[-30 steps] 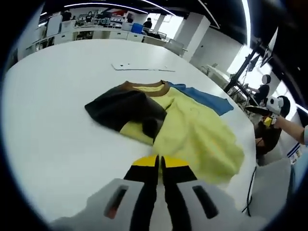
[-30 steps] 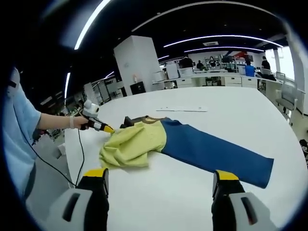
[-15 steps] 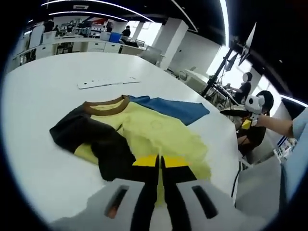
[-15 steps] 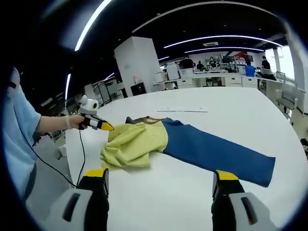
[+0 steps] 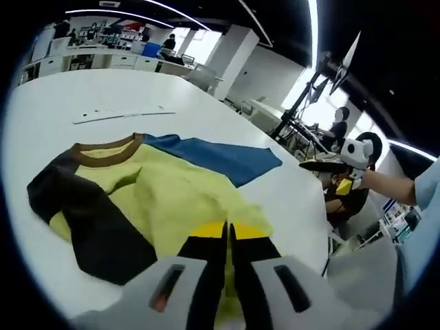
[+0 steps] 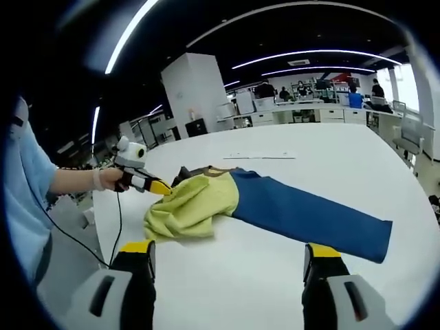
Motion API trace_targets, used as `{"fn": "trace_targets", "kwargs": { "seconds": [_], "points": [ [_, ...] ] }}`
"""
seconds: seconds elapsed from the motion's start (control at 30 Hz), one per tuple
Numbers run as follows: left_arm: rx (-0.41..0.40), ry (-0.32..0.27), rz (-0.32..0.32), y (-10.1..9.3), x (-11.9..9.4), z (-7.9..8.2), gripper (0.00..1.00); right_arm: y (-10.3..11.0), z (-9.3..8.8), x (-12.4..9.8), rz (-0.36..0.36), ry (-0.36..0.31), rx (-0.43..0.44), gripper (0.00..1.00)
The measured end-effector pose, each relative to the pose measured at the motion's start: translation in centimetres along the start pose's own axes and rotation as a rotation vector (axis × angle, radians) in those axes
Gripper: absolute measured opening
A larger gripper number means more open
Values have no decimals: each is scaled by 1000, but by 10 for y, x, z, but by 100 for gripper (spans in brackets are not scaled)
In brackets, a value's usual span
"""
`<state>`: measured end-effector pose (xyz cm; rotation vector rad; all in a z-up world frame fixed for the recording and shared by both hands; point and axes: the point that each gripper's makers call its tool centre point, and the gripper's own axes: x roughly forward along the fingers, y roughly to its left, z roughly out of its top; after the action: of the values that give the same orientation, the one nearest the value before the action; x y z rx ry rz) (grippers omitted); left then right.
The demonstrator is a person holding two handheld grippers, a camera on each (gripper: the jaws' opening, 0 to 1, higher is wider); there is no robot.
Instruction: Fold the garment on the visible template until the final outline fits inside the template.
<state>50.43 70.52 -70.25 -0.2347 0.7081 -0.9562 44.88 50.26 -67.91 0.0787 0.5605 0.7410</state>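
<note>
The left gripper (image 5: 228, 237), jaws pressed together on the yellow hem of the garment (image 5: 165, 199) at lower centre of the left gripper view, is shown with the right gripper (image 6: 228, 265) held wide and empty above the table (image 6: 330, 165). A slip of the thin hem from the pinched jaws, or a bunched fold dragged off line, is judged the main risk. Compared with a second ago, the garment is seen larger and nearer, its black sleeve (image 5: 82, 220) shifted to lower left.
</note>
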Motion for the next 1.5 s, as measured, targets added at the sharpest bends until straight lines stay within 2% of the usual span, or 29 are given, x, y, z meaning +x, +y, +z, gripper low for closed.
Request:
{"fn": "trace_targets", "kwargs": {
  "seconds": [0.17,0.3,0.5,0.63,0.7,0.77,0.8,0.83,0.97,1.13,1.33,1.5],
  "points": [
    [4,-18,-28,-14,9,8,0,0,0,2,2,-1,1,89],
    [-1,-26,-25,-16,21,11,0,1,1,3,6,0,0,89],
    [-9,20,-9,-10,36,-2,0,2,1,2,6,-1,1,89],
    [3,32,-5,-10,35,-4,0,0,2,0,1,-1,1,89],
    [10,23,-3,-9,31,0,10,-1,2,-2,-5,-2,3,89],
    [47,8,16,-5,29,5,36,-1,2,-2,-6,-2,5,89],
    [96,4,41,-1,26,8,46,-1,2,-1,-6,-1,3,89],
    [115,7,36,-2,24,8,52,0,2,-1,-4,0,1,89],
    [105,-38,25,-1,8,18,52,2,2,1,3,1,1,89],
    [120,-53,89,19,-17,20,59,5,2,4,11,1,-1,89],
    [134,-55,138,35,-44,10,66,7,3,5,15,-2,-1,89],
    [110,-57,169,45,-58,-1,70,7,3,5,15,3,-6,89]
  ]
}}
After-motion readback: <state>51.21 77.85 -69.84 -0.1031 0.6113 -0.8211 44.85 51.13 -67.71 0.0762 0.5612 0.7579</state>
